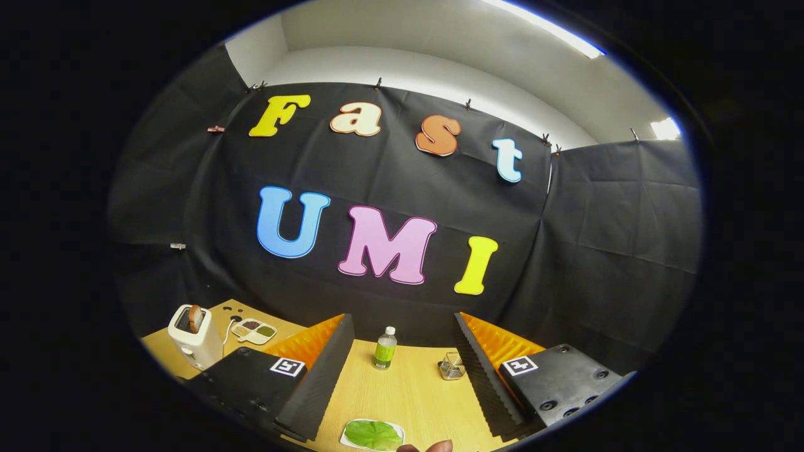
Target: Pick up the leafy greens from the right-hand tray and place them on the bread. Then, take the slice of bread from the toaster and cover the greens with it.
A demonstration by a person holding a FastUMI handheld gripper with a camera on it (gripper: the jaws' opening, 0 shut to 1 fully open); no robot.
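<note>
Hovering wide open and holding nothing, the hand-held gripper (402,376) spreads its two ridged fingers (320,376) above a light wooden table (414,395). Between them, close to the camera, a flat green lettuce leaf (373,434) lies on a small white tray (347,433). Beyond the fingers stands a clear bottle with a green label (384,348) and a small wire holder (451,366). Off to the left, a white toaster (193,339) holds a brown bread slice (196,317) beside a white divided dish (252,331).

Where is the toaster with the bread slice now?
The toaster stands on the table, beyond the open gripper on its left, beside a divided dish.
</note>
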